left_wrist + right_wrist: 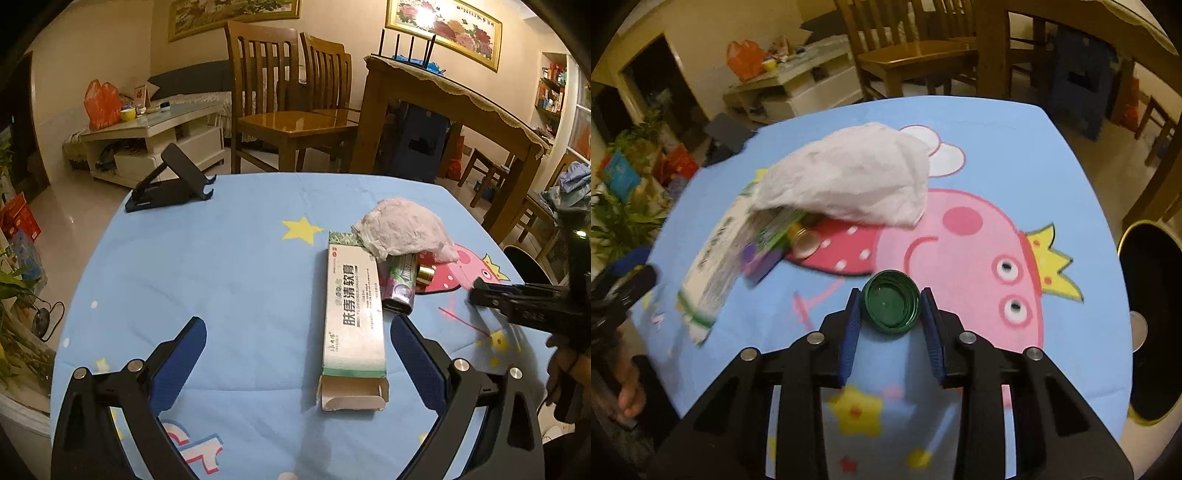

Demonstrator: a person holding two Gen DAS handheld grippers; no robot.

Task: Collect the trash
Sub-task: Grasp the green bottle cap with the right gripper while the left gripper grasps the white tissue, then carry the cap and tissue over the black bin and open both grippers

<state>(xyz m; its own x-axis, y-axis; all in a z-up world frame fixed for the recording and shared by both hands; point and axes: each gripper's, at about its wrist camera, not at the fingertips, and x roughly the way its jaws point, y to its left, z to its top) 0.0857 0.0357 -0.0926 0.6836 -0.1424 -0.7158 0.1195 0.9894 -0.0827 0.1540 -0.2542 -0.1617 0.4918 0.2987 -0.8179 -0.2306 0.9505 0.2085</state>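
Right gripper (892, 306) level above tablecloth (1015, 147), jaws clamping green cap (892, 301).

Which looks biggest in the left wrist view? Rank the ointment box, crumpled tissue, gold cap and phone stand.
1. ointment box, nearest the camera, which flatters it
2. crumpled tissue
3. phone stand, close to the tissue; farther off, so unsure
4. gold cap

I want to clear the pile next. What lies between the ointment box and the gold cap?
In the left wrist view, a small purple-and-green packet lies between the ointment box and the gold cap, its far end under the crumpled tissue.
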